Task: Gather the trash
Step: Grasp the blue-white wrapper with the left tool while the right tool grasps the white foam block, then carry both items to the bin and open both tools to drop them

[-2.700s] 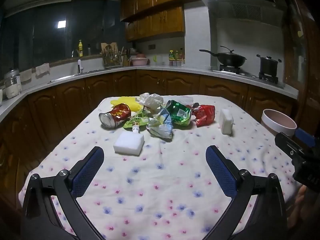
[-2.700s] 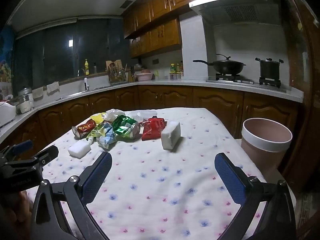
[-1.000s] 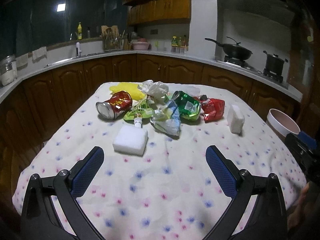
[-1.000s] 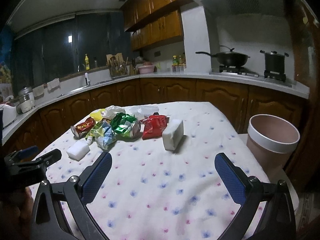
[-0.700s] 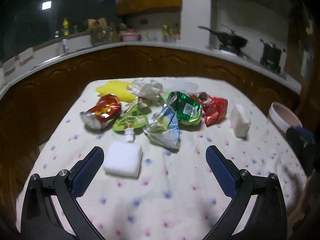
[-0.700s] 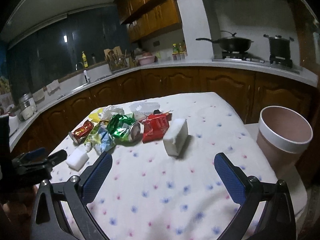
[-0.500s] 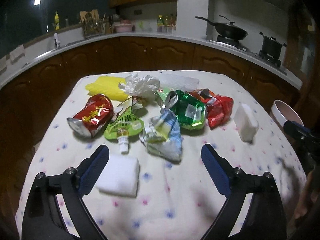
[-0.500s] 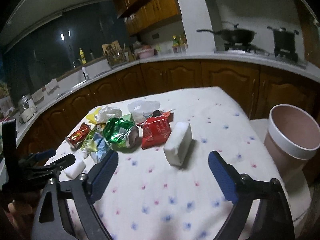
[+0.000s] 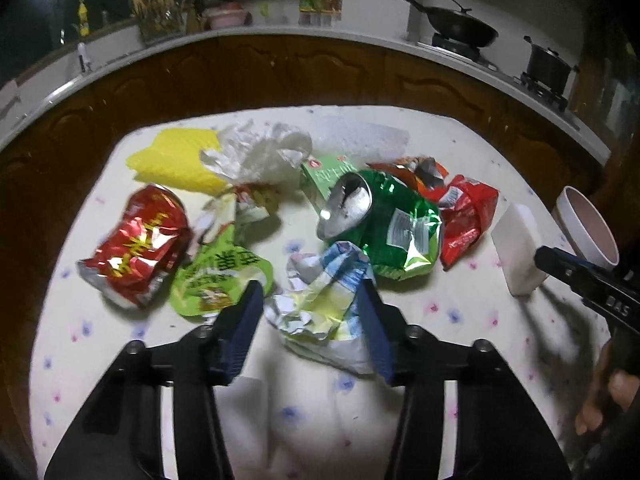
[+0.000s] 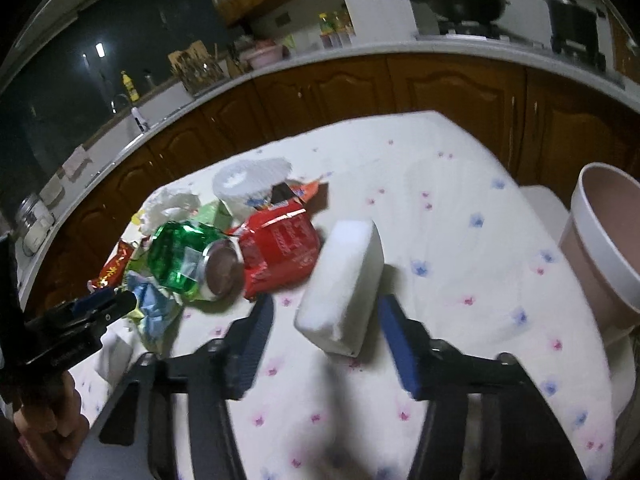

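1. Two grippers work over a table under a white cloth with small pink and blue flowers (image 9: pixel 460 304). The left gripper (image 9: pixel 312 312) has its blue-padded jaws spread either side of a crumpled blue, yellow and white wrapper (image 9: pixel 324 304); whether the pads touch it, I cannot tell.
2. The right gripper (image 10: pixel 326 318) stands parted around a white foam block (image 10: pixel 344 280) tilted on the cloth, a gap showing on both sides, so it holds nothing.
3. Only the left wrist view shows the crushed red drink can (image 9: pixel 138 244), the light green spouted pouch (image 9: pixel 218 276), the yellow sheet (image 9: pixel 176 160) and the crumpled white plastic bag (image 9: pixel 260 152) at the pile's far left.
4. Both views show the crushed green can (image 9: pixel 388 220), lying just beside the red snack packet (image 9: pixel 466 216).
5. The right wrist view alone shows the wall of the pink bucket with a white rim (image 10: pixel 592 256), standing off the table's right edge, and a white ribbed paper cup (image 10: pixel 250 180) on its side behind the red packet.
6. Each view catches the other gripper at its edge.
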